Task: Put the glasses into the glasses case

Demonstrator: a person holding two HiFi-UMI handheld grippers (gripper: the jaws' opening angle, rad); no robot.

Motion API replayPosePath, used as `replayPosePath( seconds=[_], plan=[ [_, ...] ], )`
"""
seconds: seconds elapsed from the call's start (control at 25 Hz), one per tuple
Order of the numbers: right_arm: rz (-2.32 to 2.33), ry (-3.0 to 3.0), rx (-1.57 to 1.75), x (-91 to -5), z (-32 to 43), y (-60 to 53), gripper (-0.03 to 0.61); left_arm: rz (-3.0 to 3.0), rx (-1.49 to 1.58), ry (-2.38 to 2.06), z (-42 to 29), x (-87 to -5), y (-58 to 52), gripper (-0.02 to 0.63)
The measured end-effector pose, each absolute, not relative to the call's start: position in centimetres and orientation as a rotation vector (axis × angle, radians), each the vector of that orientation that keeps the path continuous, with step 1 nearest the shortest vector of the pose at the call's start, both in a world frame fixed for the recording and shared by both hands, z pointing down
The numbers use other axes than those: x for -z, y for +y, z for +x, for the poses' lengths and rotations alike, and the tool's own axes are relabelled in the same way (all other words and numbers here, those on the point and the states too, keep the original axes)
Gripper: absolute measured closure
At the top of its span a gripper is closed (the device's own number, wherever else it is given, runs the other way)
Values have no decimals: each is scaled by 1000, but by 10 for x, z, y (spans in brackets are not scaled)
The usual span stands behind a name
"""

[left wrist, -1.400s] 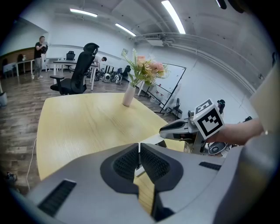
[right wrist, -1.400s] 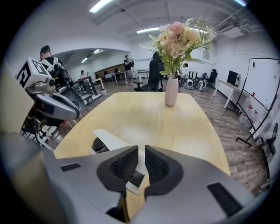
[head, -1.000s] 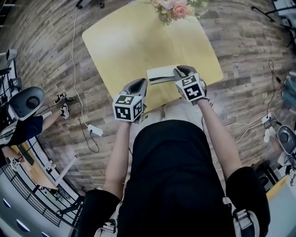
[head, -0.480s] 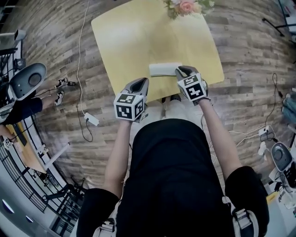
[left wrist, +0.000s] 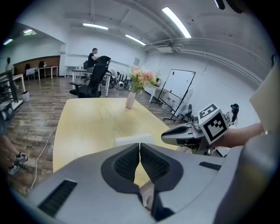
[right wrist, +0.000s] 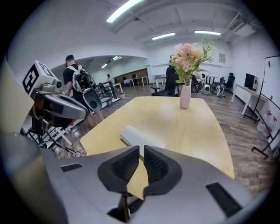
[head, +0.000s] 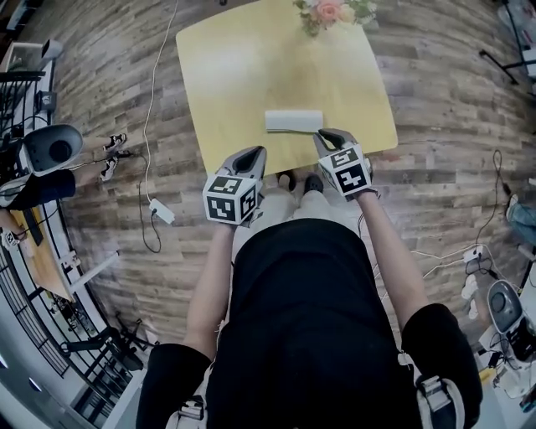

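Observation:
The white glasses case [head: 294, 121] lies closed on the yellow table [head: 243, 75], near its front edge; it also shows in the left gripper view [left wrist: 133, 140] and the right gripper view [right wrist: 140, 139]. No glasses are in sight. My left gripper [head: 254, 153] hangs over the table's near edge, left of the case and apart from it, jaws shut [left wrist: 140, 146] on nothing. My right gripper [head: 328, 134] is just below and right of the case without touching it. Its jaws [right wrist: 143, 148] are closing to a thin slit with nothing between them.
A white vase of flowers [head: 331, 12] stands at the table's far edge. The person's shoes [head: 297, 180] are at the near edge. A power strip and cable [head: 162, 211] lie on the wooden floor at the left. Office chairs and people are in the background.
Both grippers have drawn back from the table toward the body and risen a little. The right gripper, earlier against the case's right end, is now apart from it.

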State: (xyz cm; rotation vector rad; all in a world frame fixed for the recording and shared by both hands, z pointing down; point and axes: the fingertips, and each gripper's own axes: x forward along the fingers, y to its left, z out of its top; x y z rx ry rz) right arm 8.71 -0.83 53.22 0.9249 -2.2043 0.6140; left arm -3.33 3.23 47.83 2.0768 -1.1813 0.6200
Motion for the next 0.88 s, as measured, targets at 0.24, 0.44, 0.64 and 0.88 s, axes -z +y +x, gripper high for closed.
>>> replayPosePath(
  seconds=[0.24, 0.44, 0.64, 0.88],
  plan=[
    [934, -2244, -617, -521, 106, 23, 538, 2094, -564, -1200, -8, -471, 59, 589],
    [949, -2275, -601, -506, 108, 50, 545, 2122, -518, -1211, -3, -461, 86, 589],
    [989, -2330, -544, -476, 111, 61, 557, 2152, -453, -1232, -2, -443, 101, 589],
    [1036, -2390, -470, -436, 118, 68, 561, 2205, -377, -1271, 1, -412, 111, 589]
  ],
)
